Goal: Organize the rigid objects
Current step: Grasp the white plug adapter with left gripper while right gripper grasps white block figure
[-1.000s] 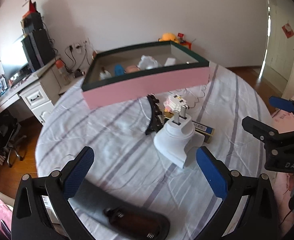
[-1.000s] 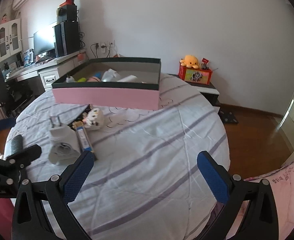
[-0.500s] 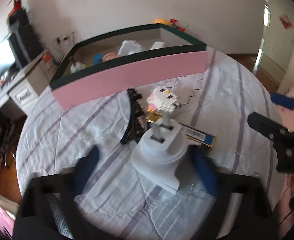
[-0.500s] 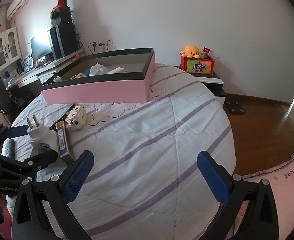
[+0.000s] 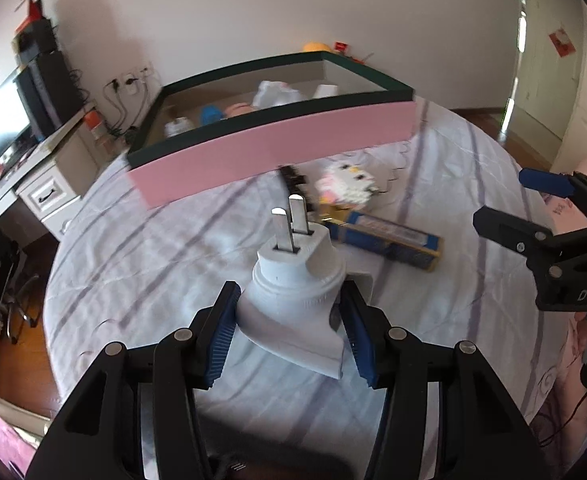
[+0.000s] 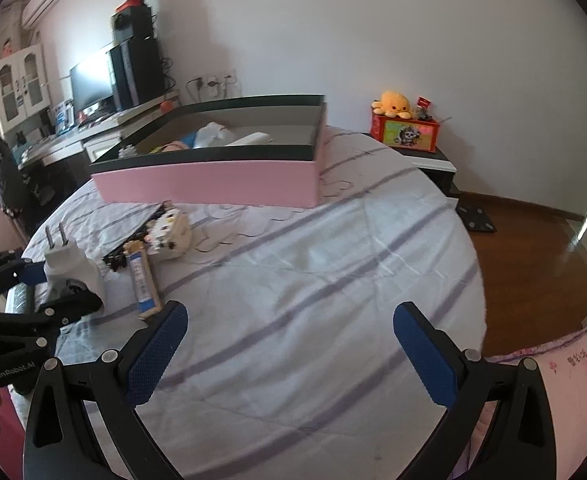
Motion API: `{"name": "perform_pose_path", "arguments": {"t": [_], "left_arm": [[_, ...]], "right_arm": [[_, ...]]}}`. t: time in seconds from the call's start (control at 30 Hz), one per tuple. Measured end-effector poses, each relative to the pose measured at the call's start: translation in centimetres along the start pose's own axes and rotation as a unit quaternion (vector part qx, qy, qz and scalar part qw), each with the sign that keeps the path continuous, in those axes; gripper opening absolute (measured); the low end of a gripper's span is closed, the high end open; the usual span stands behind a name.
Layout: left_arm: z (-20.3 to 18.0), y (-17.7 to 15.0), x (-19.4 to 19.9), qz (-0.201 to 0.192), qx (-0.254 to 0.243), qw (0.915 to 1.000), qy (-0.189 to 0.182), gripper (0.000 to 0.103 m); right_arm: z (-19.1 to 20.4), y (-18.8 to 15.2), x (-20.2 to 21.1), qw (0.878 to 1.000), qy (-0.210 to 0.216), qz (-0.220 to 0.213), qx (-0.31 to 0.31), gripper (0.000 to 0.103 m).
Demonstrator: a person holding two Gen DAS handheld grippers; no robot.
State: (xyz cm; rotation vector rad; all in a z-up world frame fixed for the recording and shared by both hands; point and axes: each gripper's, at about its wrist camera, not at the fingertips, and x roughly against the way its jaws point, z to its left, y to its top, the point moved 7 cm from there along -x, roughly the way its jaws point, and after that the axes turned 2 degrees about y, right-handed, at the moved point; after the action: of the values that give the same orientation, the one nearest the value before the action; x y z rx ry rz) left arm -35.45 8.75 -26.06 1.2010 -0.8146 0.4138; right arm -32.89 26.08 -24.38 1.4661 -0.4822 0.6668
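White plug [image 5: 299, 280] pinched by left tongs [image 5: 289, 332]; right tongs [image 6: 289, 344] spread, holding nothing. Squeeze firm, lift straight, carry over pink box [image 5: 277, 148] wall.

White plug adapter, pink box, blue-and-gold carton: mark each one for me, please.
white plug adapter [image 5: 293, 276], left wrist view, on its round body below the prongs.
pink box [image 6: 213, 182], right wrist view, on its front wall.
blue-and-gold carton [image 5: 389, 236], left wrist view, on its long side.
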Motion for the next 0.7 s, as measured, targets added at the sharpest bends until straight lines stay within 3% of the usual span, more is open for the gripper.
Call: {"name": "perform_pose_path", "arguments": {"t": [0.23, 0.53, 0.67, 0.7], "left_arm": [[3.7, -1.0, 1.3, -0.011, 0.031, 0.9993, 0.019, 0.049], [4.3, -1.2, 0.4, -0.010, 0.043, 0.9990, -0.006, 0.050], [4.3, -1.4, -0.4, 0.001, 0.045, 0.9990, -0.006, 0.060], [4.4, -1.5, -0.6, 0.004, 0.045, 0.9990, -0.004, 0.062]], "right_arm": [[4.3, 0.9, -1.9, 0.999, 0.019, 0.020, 0.047, 0.103], [6.3, 3.8, -4.8, 0.998, 0.039, 0.035, 0.036, 0.102], [6.2, 4.3, -6.4, 0.997, 0.051, 0.051, 0.031, 0.088], [6.2, 4.4, -6.8, 0.997, 0.053, 0.056, 0.030, 0.077]]}}
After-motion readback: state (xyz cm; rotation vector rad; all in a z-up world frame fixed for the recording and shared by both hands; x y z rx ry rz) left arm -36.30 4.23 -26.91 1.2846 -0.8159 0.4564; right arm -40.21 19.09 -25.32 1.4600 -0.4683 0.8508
